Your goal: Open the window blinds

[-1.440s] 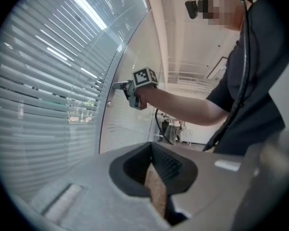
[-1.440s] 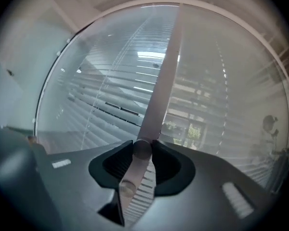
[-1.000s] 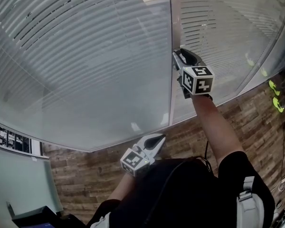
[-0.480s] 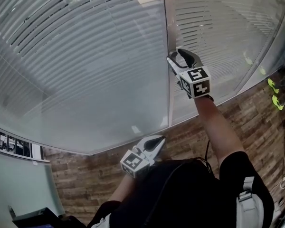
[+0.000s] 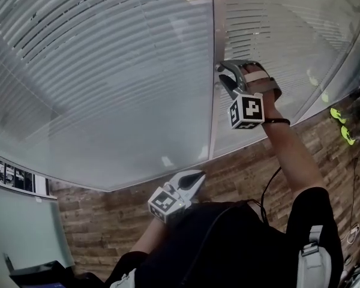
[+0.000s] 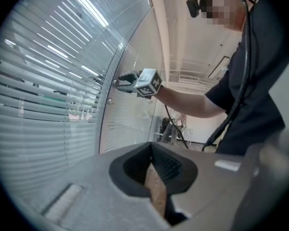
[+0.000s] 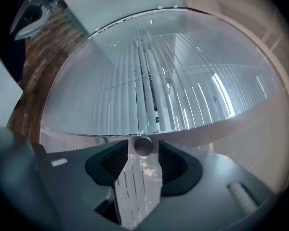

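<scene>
Grey slatted blinds (image 5: pixel 108 71) hang behind a glass wall, split by a pale upright frame post (image 5: pixel 215 101). My right gripper (image 5: pixel 224 75) reaches level to that post. In the right gripper view a small round metal knob (image 7: pixel 143 146) sits between the tips of the right gripper (image 7: pixel 143 152), with a thin gap on each side. Its jaws have just been opening and stand open around the knob. My left gripper (image 5: pixel 195 177) hangs low near my body, shut and empty; its pads meet in the left gripper view (image 6: pixel 154 165), which also shows the right gripper (image 6: pixel 120 82) at the glass.
The floor (image 5: pixel 108 221) below the glass has a brick pattern. Yellow-green objects (image 5: pixel 342 125) lie on it at the far right. A pale panel (image 5: pixel 24 221) stands at the lower left. The glass wall curves across the whole upper half of the head view.
My right gripper has rolled about a quarter turn at the post, so its marker cube faces another way. Its jaws stand wider. The left gripper has stayed put.
</scene>
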A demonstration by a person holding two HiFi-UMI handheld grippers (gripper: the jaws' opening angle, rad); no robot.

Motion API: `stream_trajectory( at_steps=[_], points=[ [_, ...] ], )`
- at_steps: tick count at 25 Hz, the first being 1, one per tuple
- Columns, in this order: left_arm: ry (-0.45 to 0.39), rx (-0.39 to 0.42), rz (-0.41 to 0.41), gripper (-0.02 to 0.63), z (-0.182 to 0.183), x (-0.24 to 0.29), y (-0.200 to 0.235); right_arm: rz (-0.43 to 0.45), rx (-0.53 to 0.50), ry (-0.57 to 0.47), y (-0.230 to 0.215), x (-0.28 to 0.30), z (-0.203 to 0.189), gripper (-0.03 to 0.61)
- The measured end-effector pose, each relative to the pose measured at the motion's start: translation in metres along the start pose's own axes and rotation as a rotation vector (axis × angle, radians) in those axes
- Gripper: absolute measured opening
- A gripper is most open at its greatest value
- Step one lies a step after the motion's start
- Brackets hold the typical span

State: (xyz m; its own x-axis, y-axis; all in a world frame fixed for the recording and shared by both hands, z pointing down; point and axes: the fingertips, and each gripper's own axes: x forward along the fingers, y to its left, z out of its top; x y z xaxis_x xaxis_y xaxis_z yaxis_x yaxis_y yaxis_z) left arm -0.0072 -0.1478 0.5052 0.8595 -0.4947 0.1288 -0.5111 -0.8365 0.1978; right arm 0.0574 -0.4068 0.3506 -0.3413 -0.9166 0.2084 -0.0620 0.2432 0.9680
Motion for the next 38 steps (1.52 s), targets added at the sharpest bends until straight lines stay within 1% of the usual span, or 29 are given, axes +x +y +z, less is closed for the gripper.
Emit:
stream_trajectory(
  at_steps=[2,4,5,10,13,15,20,22,25,26,29,30,32,35,36,38],
  points=[
    [-0.007,-0.001,0.002,0.004,0.001,0.0,0.002,-0.003,-0.052,0.012,0.001,0.006,0.003,0.186],
    [-0.015,-0.002,0.005,0.003,0.002,-0.001,0.003,-0.003,-0.077,0.033,0.001,0.011,0.002,0.175],
    [-0.018,-0.001,0.006,0.003,0.003,-0.001,0.003,0.002,-0.079,0.041,0.001,0.012,0.001,0.139],
    [-0.015,-0.002,0.014,0.003,0.001,-0.006,0.006,0.014,-0.037,0.05,-0.001,0.014,0.003,0.13],
    [-0.013,-0.005,0.013,0.003,0.0,-0.007,0.004,0.009,0.033,0.043,-0.002,0.012,0.002,0.129],
    [-0.014,-0.011,0.018,0.003,0.001,-0.008,0.003,0.014,0.142,0.026,-0.003,0.011,0.002,0.129],
    [-0.008,-0.002,0.028,0.003,-0.002,-0.01,0.006,0.021,0.512,-0.022,-0.01,0.011,-0.001,0.129],
    [-0.01,-0.003,0.029,0.004,0.0,-0.011,0.005,0.013,0.62,-0.024,-0.013,0.01,-0.002,0.129],
    [-0.011,-0.005,0.03,0.004,0.002,-0.011,0.003,-0.003,0.744,-0.034,-0.016,0.008,-0.003,0.129],
    [-0.009,-0.005,0.028,0.003,0.001,-0.011,0.003,-0.005,0.802,-0.045,-0.016,0.009,-0.004,0.129],
    [-0.002,0.006,0.02,0.003,-0.004,-0.008,0.001,-0.021,1.022,-0.092,-0.01,0.013,-0.009,0.129],
    [-0.002,0.007,0.016,0.003,-0.004,-0.006,-0.001,-0.032,1.077,-0.102,-0.008,0.014,-0.013,0.129],
    [-0.001,0.007,0.012,0.003,-0.002,-0.004,-0.004,-0.044,1.161,-0.108,-0.007,0.014,-0.02,0.127],
    [0.005,0.01,0.01,0.004,-0.001,-0.004,-0.006,-0.036,1.292,-0.131,-0.007,0.012,-0.02,0.127],
    [0.007,0.012,0.009,0.004,-0.004,-0.004,-0.007,-0.037,1.326,-0.14,-0.004,0.012,-0.02,0.127],
    [0.01,0.014,0.006,0.004,-0.011,-0.002,-0.008,-0.045,1.363,-0.146,0.001,0.012,-0.021,0.127]
  ],
)
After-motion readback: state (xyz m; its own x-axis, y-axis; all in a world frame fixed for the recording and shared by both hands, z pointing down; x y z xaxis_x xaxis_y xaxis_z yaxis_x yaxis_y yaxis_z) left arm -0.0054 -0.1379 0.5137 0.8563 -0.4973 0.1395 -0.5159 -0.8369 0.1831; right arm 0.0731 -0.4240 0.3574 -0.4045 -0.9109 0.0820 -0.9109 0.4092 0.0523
